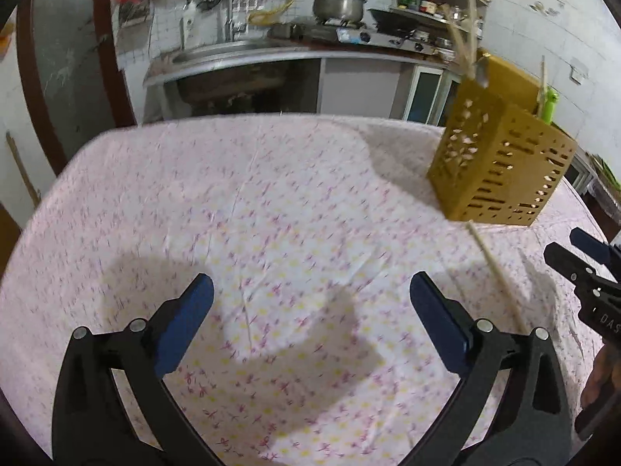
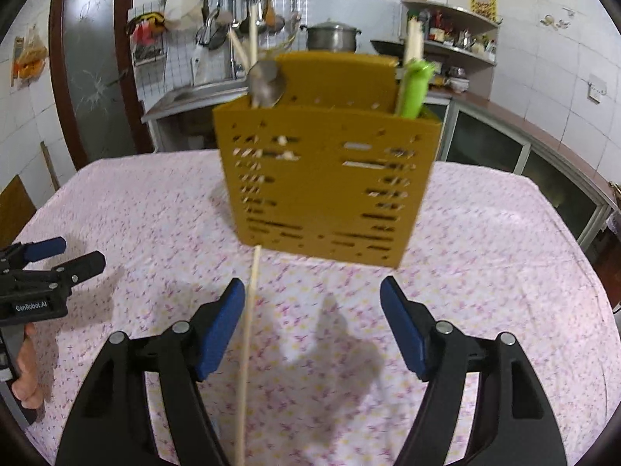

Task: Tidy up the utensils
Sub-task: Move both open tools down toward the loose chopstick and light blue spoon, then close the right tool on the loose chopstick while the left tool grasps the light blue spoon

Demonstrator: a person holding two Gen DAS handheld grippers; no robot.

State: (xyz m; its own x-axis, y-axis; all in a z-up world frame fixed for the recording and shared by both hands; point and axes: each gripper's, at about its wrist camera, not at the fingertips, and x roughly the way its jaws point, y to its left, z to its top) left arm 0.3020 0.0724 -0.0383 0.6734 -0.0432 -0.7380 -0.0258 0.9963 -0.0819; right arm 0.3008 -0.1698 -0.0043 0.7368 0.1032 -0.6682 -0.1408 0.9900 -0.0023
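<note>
Two grippers hover over the desk [image 1: 271,194]. Left gripper [image 1: 310,310]: jaws spread wide, nothing between them; broad bare cloth ahead up to the far edge. Right gripper [image 2: 312,318]: released, jaws apart. One loose chopstick [image 2: 248,330] lies on the cloth just inside its left finger, apparently not pinched, its far tip at the foot of the holder [image 2: 326,186]. Holder, yellow and perforated, stands upright near the desk's far right corner; contains a spoon [image 2: 266,81], pale chopsticks, and a green-handled utensil [image 2: 413,89].

Holder [image 2: 326,182] on table [image 2: 504,272], chopstick [image 2: 248,334] before it
</note>
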